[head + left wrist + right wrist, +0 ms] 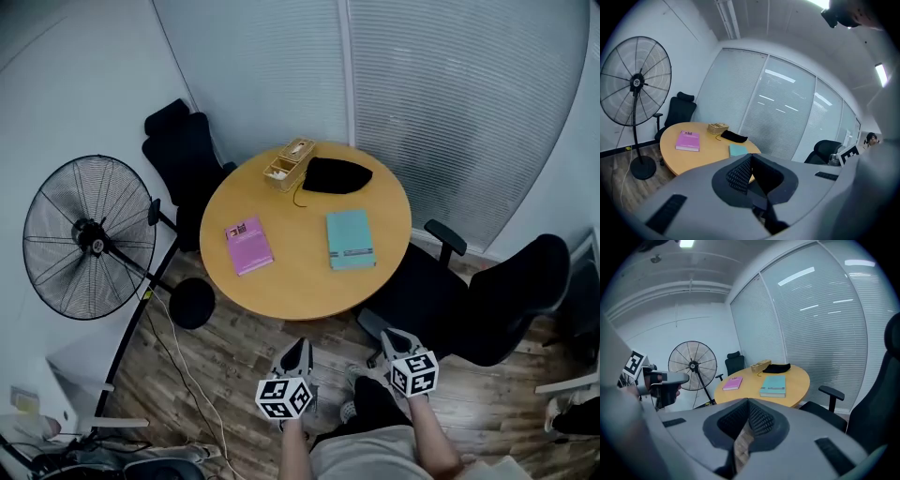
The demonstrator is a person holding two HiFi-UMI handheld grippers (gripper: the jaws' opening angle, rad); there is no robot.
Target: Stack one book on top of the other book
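table (302,274) smooth matt wood; floor (244,367) wood planks; pouch (336,175) blk cloth; pink book (248,246) matt cover

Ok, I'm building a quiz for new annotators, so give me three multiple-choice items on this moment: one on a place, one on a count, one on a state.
1. In the head view, where does the pink book lie relative to the teal book?
A. to its left, apart
B. on top of it
C. under it

2. How many books lie on the round table?
A. one
B. two
C. four

3. How do the jaws of the left gripper and the right gripper stand?
A. together, empty
B. clamped on a book
C. wide apart

Answers:
1 A: bare tabletop shows between the two books.
2 B: only the pink and the teal one are there.
3 A: each gripper view shows its pads meeting with nothing between them.
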